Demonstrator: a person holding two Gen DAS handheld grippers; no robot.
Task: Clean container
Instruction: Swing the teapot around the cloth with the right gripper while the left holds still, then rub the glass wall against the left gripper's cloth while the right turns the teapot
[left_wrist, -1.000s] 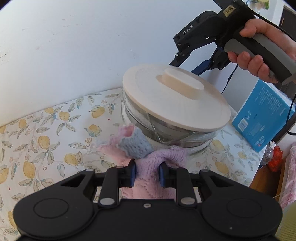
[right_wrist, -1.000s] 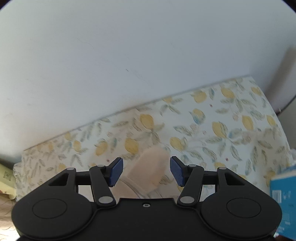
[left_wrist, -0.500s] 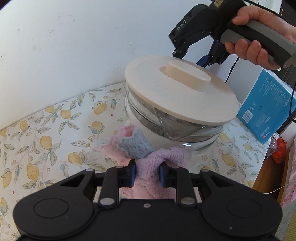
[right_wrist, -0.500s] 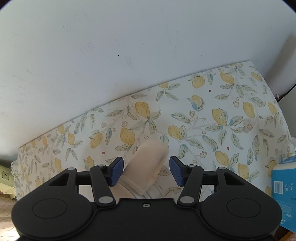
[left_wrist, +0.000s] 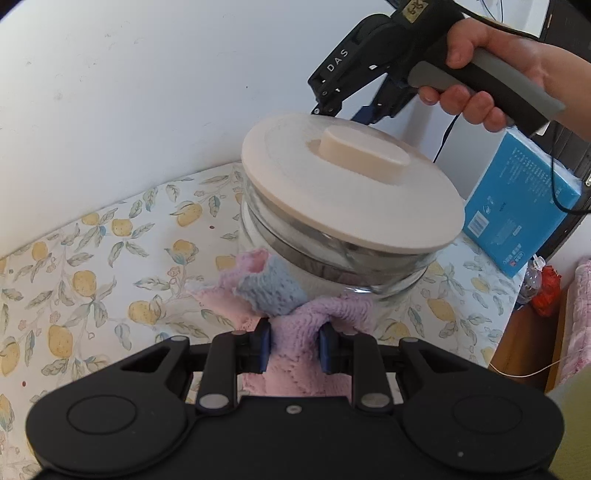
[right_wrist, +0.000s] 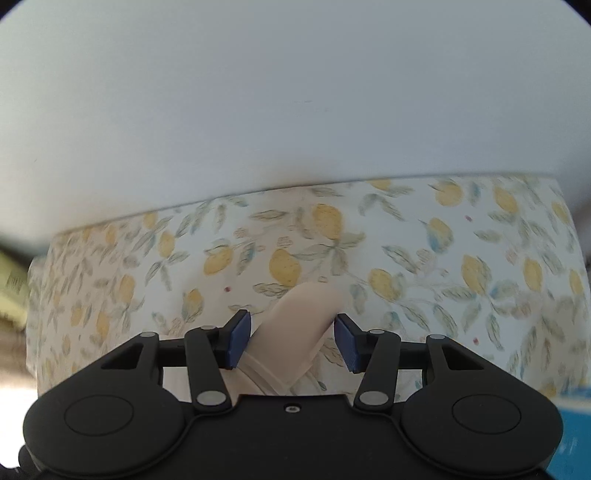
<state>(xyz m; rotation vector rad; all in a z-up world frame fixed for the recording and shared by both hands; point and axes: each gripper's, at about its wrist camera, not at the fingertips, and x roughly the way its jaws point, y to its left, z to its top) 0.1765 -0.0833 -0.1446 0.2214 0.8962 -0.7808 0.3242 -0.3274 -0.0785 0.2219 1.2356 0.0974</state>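
Note:
A glass container (left_wrist: 332, 266) with a cream lid (left_wrist: 351, 184) and raised cream knob (left_wrist: 362, 151) stands on the lemon-print tablecloth (left_wrist: 92, 258). My left gripper (left_wrist: 293, 345) is shut on a pink, purple and blue cloth (left_wrist: 295, 314) that touches the container's lower near side. My right gripper (right_wrist: 291, 338) is open, its blue pads either side of the lid's knob (right_wrist: 299, 328), apart from it. In the left wrist view the right gripper's body (left_wrist: 388, 62) hangs just behind the lid in a hand.
A white wall (left_wrist: 129, 92) runs along the table's far edge. A blue box (left_wrist: 517, 199) stands to the right of the container. A red packet (left_wrist: 546, 291) and pink fabric (left_wrist: 576, 325) lie off the table's right side.
The right gripper has shifted over the lid, with the knob still between its open pads. The left gripper has moved closer under the container, still gripping the cloth.

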